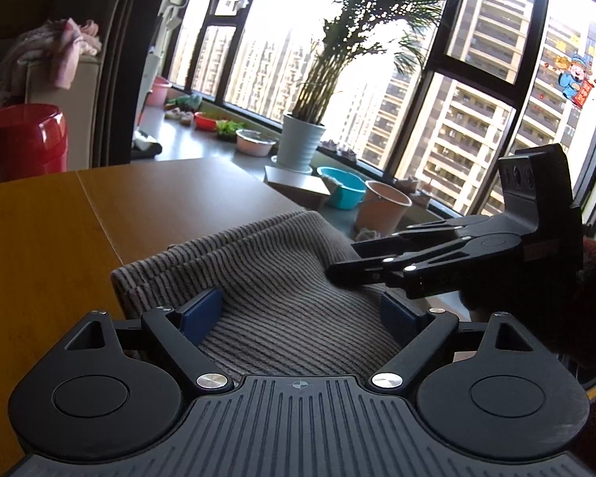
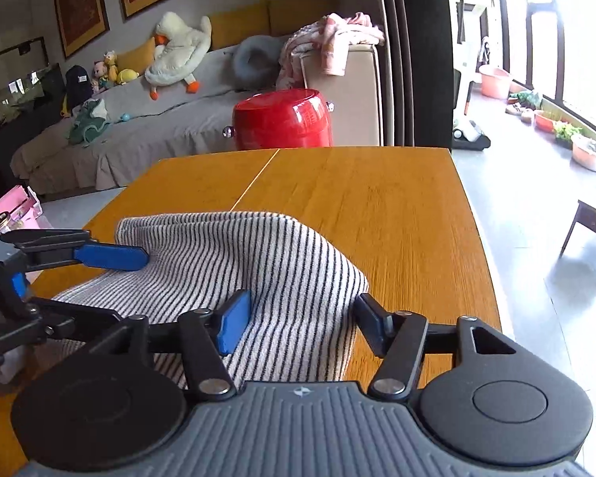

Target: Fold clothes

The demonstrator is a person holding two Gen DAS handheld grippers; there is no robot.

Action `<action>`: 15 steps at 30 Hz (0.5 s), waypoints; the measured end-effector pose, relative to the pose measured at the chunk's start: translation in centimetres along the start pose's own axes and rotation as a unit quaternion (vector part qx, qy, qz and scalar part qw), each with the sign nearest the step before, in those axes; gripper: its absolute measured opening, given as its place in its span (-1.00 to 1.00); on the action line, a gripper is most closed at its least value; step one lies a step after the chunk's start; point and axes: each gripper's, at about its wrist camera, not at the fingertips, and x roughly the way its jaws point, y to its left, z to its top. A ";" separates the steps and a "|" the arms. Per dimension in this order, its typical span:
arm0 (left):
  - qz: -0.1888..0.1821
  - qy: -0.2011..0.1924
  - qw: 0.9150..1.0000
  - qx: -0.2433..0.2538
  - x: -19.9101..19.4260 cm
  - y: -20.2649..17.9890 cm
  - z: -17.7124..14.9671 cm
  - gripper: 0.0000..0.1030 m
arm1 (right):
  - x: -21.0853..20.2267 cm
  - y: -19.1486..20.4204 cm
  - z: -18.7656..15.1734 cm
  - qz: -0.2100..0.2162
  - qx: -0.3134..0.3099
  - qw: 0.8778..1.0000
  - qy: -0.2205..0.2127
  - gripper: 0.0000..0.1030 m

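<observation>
- Nearest to us, our left gripper (image 1: 302,310) has its blue pads spread wide, with the striped garment (image 1: 274,298) bunched between them; the fingers straddle the cloth rather than pinch it, so we judge this one released.
- Our right gripper (image 2: 302,320) looks the same in its own view: its two blue pads stand well apart, one lying on the striped cloth and the other just past the cloth's right edge, over the wood. Nothing is clamped there either.
- Each gripper shows in the other's camera, and both are at the same near end of the garment, close to each other.
- The garment lies on the wooden table (image 2: 397,206), at its near side. It is already a compact, doubled-up bundle: we see stacked edges along its far left side in the left view and a rounded folded rim in the right view.
- From this we judge that at least one fold is made and that we are between grasps, either tidying this bundle or about to take its edge for a further fold. How many folds remain we cannot tell, since the whole outline is not visible.
- Beyond the garment the tabletop runs on to its far edge.
- Farther off, pink clothes (image 2: 333,39) hang over the sofa arm (image 2: 357,91); whether they belong to the job we cannot say.
</observation>
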 end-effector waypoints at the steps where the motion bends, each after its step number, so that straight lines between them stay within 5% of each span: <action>1: 0.002 0.000 1.000 -0.001 -0.2 0.0 0.2 0.76 | 0.1 0.0 -0.1 -0.001 -0.001 1.000 -0.001 0.21; 8: 0.021 -0.044 0.999 0.010 -2.1 0.0 3.0 0.74 | 0.0 0.2 -0.9 -0.008 -0.012 1.000 -0.010 0.22; 15: 0.091 0.023 0.996 -0.007 2.3 3.1 2.2 0.54 | -2.6 1.1 -0.5 -0.003 -0.034 0.999 -0.030 0.23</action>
